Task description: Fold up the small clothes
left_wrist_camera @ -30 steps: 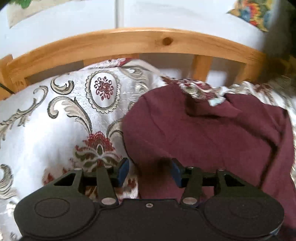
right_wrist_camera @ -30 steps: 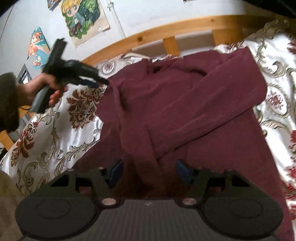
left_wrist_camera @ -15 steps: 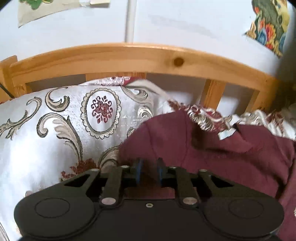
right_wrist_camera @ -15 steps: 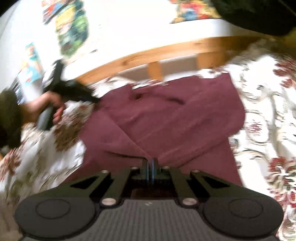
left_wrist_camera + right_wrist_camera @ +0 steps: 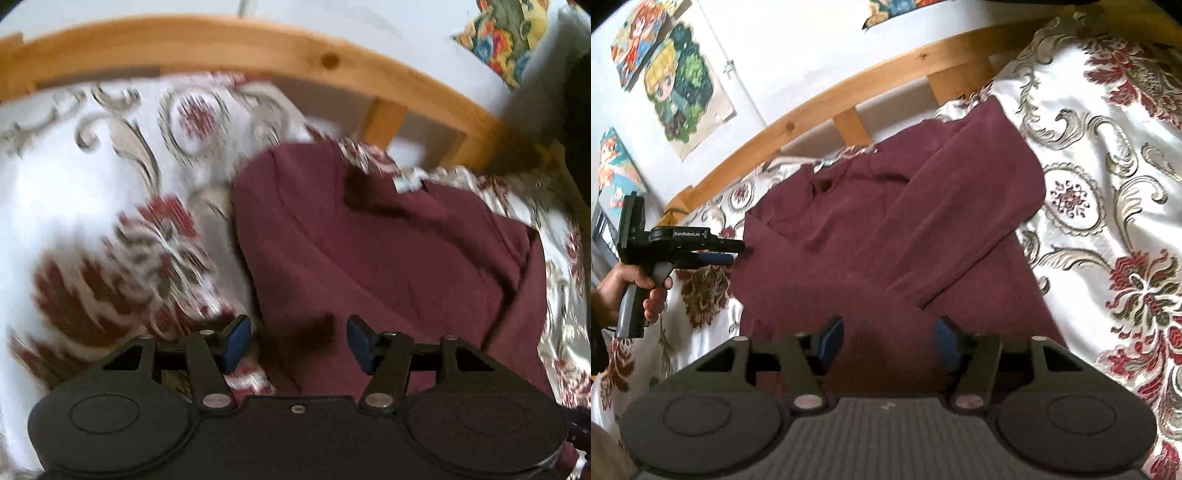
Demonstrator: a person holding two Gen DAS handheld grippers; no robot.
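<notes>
A maroon long-sleeved top (image 5: 886,236) lies on the patterned bedspread (image 5: 1108,155), both sleeves folded across its body. It also shows in the left wrist view (image 5: 388,258). My left gripper (image 5: 299,341) is open over the top's left edge, nothing between its blue pads (image 5: 236,338). It shows from the side in the right wrist view (image 5: 733,253), at the top's left edge. My right gripper (image 5: 888,339) is open above the top's lower part, empty.
A wooden bed rail (image 5: 849,88) runs along the far side, with a white wall and cartoon posters (image 5: 679,81) behind. In the left wrist view the rail (image 5: 258,51) curves across the top. The bedspread (image 5: 92,221) extends left of the top.
Both grippers were shut on the cloth half a second ago and are now open. The left sleeve now lies folded across the body. The left view is blurred by motion.
</notes>
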